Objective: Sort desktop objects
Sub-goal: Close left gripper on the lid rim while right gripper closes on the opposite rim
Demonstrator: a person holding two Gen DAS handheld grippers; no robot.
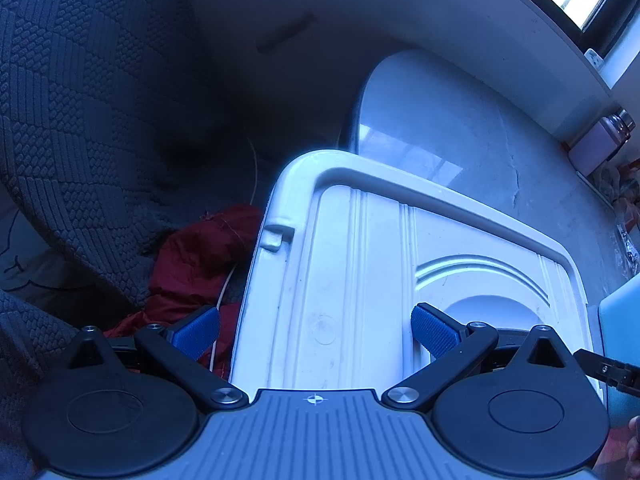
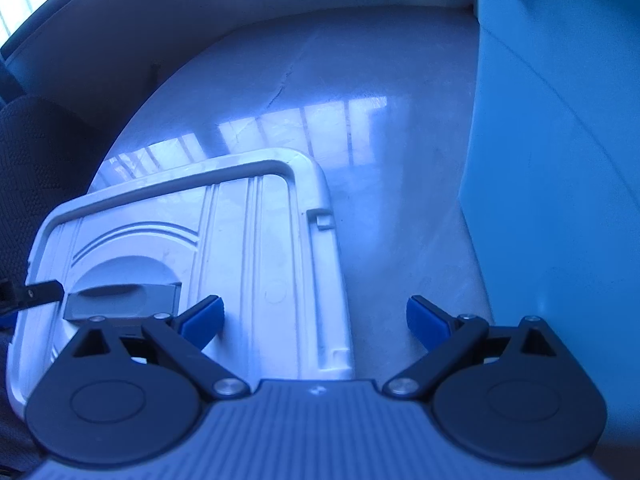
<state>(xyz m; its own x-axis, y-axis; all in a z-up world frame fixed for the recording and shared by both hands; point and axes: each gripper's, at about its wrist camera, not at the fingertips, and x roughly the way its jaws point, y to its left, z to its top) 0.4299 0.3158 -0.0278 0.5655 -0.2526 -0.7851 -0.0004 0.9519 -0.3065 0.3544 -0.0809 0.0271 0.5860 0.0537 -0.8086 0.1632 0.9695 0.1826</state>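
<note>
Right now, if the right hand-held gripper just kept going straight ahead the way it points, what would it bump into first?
Probably the pale tabletop. The open right hand-held gripper points between the white storage-box lid and the blue bin, at bare surface. The lid's right edge lies close to that line, so it could clip it; depth is unclear.

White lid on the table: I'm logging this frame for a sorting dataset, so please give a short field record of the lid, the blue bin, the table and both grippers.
lid: white lid, flat on the table, grey handle in its recessed centre
bin: blue bin, standing on the table to the lid's right, apart from it
table: pale round table, glossy, window reflected in it
left gripper: left gripper open, above the lid's left part, holding nothing
right gripper: right gripper open, above the lid's right edge, holding nothing
beside table: dark textured chair, red cloth
</note>
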